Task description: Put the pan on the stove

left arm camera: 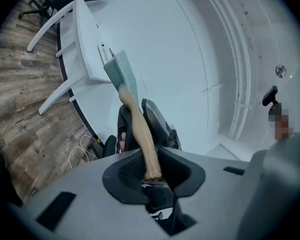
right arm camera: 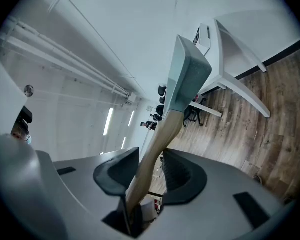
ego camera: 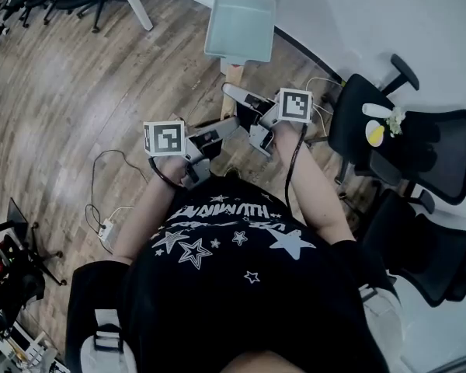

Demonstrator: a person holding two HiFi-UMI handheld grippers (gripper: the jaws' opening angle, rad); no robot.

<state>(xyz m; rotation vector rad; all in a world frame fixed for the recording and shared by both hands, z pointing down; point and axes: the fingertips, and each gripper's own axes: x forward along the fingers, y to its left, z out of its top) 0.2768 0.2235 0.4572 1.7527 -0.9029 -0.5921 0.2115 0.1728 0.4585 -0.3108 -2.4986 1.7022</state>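
**A:** The pan [ego camera: 241, 26] is up in the air, out ahead of the person over the wooden floor [ego camera: 78, 76]. No stove shows in any view.

**B:** So it's carried, not placed. The left gripper [left arm camera: 152, 171] is clamped on the very end of the wooden handle [left arm camera: 140, 129]. The right gripper [right arm camera: 150, 171] pinches that same handle further up, towards the body.

**A:** Both have hold, then. By the look of it the whole setting-down is left: reach the stove, lower the pan flat onto it, let go.

**B:** And the pan itself is square, deep and pale grey-green, with a curved handle of light wood. From above it looks empty
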